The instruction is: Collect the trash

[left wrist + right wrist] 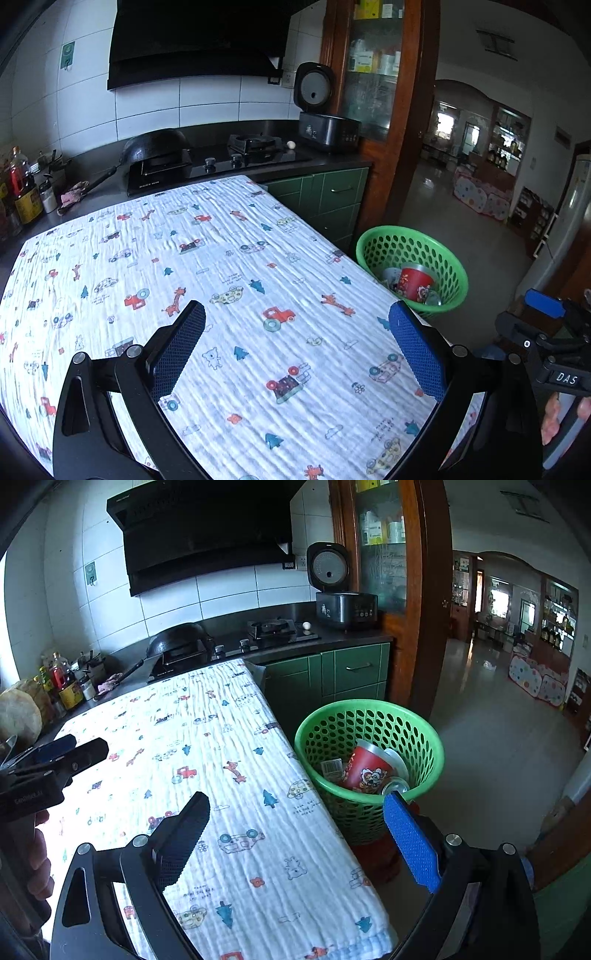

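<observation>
A green perforated basket (448, 260) (417, 727) stands on the floor off the table's right edge. Inside lie a red printed paper cup (415, 284) (364, 770), a metal can (394, 785) and a barcoded wrapper (331, 767). My left gripper (297, 314) hovers open over the patterned cloth (221, 266), nothing between its fingers. My right gripper (297, 805) is open too, over the table's right edge (295, 760), its blue finger (410, 842) in front of the basket. Each view shows the other gripper at its side, held by a hand.
A counter behind the table carries a wok (177, 638), gas hob (273, 627), egg (306, 625), open rice cooker (343, 605) and bottles (62, 683). Green cabinets (351, 672) stand behind the basket. Open floor (491, 738) stretches right toward a doorway.
</observation>
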The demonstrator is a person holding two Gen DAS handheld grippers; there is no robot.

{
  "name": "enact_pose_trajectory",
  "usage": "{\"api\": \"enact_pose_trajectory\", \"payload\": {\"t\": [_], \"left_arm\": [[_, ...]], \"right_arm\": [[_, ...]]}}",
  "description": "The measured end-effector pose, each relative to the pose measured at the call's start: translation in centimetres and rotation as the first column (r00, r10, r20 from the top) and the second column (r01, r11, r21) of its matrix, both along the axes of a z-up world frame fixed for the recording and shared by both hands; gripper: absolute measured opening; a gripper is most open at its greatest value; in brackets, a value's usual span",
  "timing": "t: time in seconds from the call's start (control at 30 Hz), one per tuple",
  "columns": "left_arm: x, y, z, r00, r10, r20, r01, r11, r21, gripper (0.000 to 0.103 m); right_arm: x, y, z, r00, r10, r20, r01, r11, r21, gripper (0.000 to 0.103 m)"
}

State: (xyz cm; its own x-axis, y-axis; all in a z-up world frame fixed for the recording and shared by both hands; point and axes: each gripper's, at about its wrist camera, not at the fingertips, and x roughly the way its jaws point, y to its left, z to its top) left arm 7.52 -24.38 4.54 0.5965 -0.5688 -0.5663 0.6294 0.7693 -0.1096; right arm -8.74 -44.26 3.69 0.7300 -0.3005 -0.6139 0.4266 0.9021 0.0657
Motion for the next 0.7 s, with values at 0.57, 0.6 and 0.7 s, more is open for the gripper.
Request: {"api": "enact_pose_trajectory", "payload": {"t": [0.57,0.6,0.7], "left_arm": [[-1.8,2.5,-0.8,1.0,0.019,0.024,-0.019,1.0,-0.004,0.098],[-1.8,2.6,-0.8,1.0,0.021,0.02,-0.021,1.0,-0.006,0.098],[-2.1,3.0,-0.9,0.999,0.029,0.027,-0.029,1.0,-0.007,0.098]], "right_arm": [[-1.0,1.6,0.0,1.0,0.003,0.009,-0.003,1.0,-0.017,0.092],[-1.1,1.7,0.0,1.0,0.004,0.011,-0.003,1.0,-0.018,0.092],[-1.3,1.9,-0.1,1.0,0.007,0.015,-0.007,1.0,-0.018,0.092]]}}
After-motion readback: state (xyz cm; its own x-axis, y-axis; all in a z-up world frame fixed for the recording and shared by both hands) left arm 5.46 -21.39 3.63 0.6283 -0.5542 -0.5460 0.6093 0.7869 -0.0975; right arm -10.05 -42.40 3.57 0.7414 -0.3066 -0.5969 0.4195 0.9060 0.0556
